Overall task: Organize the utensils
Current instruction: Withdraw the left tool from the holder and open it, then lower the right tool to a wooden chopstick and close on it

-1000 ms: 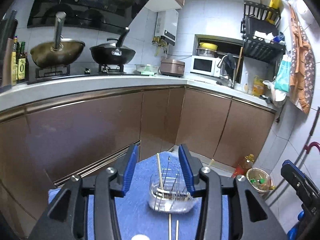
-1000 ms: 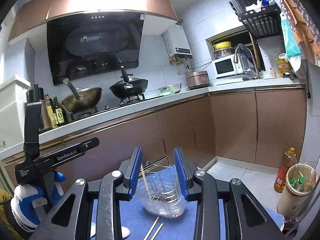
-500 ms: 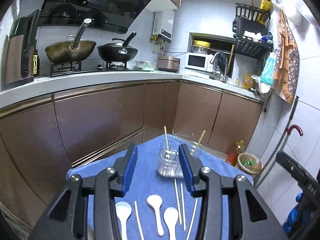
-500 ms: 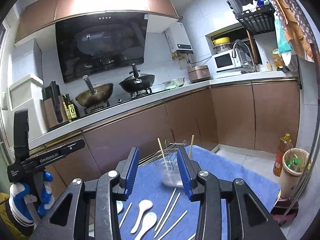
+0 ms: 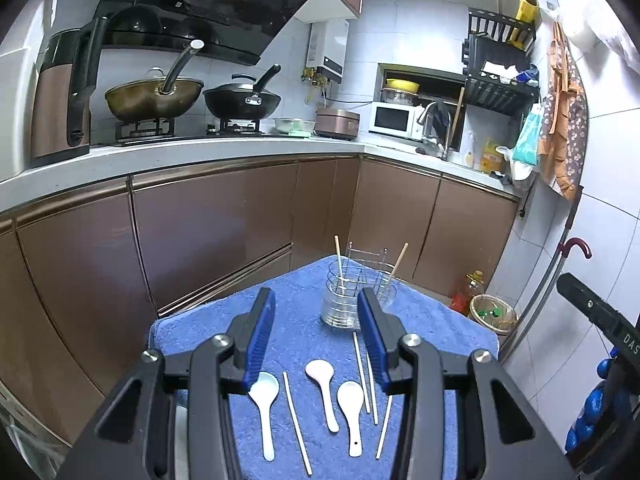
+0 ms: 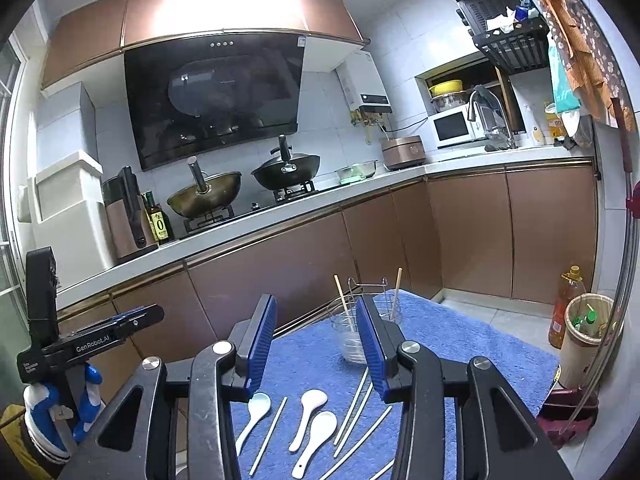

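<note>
Utensils spread on a fluffy blue towel (image 5: 424,320)

Glossy white spoons (image 5: 325,384) and slim pale chopsticks (image 5: 362,372) lie before the wire holder (image 5: 348,300); left gripper (image 5: 318,344) and right gripper (image 6: 316,350) hover spread, empty, the right one's jaws just opening.

You are looking at a deep blue towel (image 5: 304,320) with a nubbly pile, spread over the tabletop. On it your three spoons (image 5: 320,376) read white, one with a faint pink cast, and the loose chopsticks (image 5: 296,420) are pale cream. The utensil holder (image 5: 344,300) is clear plastic ringed with silver wire, with two tan chopsticks standing in it. Your left gripper (image 5: 316,340) and right gripper (image 6: 316,348) are matte black with ribbed blue pads and silver screws. Behind, the cabinets (image 5: 208,232) are glossy brown, the wall tiles white, one wok (image 5: 154,98) bronze, the other black, and a brown apron (image 5: 564,116) carries small white flowers
</note>
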Motion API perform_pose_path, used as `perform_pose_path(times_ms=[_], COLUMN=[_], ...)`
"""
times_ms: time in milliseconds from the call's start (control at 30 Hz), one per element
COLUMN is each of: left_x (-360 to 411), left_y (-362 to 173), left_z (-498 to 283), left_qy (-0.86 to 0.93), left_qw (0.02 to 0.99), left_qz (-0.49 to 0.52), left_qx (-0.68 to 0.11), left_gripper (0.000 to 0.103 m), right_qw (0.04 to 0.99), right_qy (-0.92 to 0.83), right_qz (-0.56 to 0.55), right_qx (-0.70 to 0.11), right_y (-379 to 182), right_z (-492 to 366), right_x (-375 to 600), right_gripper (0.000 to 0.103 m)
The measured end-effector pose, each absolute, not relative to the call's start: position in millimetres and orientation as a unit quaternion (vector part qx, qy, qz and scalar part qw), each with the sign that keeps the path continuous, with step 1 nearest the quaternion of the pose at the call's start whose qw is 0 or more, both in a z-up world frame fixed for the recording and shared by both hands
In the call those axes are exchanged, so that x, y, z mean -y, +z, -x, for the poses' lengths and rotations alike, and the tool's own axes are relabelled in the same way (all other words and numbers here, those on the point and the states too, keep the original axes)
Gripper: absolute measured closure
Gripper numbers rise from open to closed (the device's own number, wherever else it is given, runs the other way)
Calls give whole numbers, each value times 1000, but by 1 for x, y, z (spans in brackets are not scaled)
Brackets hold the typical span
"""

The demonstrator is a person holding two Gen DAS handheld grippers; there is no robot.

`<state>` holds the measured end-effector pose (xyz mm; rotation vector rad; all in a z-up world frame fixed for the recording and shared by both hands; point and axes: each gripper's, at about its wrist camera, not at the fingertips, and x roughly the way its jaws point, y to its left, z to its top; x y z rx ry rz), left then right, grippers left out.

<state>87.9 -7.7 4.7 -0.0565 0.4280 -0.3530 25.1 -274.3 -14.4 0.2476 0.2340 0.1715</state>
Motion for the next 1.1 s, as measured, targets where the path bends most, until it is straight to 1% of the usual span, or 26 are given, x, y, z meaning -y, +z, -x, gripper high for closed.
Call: perform_pose_path(times_ms=[133, 267, 400, 533, 700, 1100], left_x=[5, 2, 2, 12, 32, 89], left_y=[3, 2, -2, -7, -19, -77], left_z=[-89, -91, -97, -106, -127, -196], left_qy=[-175, -165, -162, -164, -176, -217], left_qw=[959, 960, 959, 957, 948, 908], left_qz=[35, 36, 39, 33, 22, 3], left_qx=[-220, -222, -228, -238, -265, -358], left_gripper=[61, 56, 56, 56, 56, 56], right_qw=[982, 983, 982, 980, 976, 959], right_qy=[81, 77, 71, 70, 65, 50], right_qz=[-122, -124, -124, -127, -133, -163], right_qx=[-117, -115, -120, -134, -156, -227], right_y=[-15, -15, -22, -31, -41, -90], right_z=[-21, -19, -20, -27, -39, -71], right_x=[276, 282, 290, 299, 313, 346], right_gripper=[63, 62, 59, 59, 59, 59])
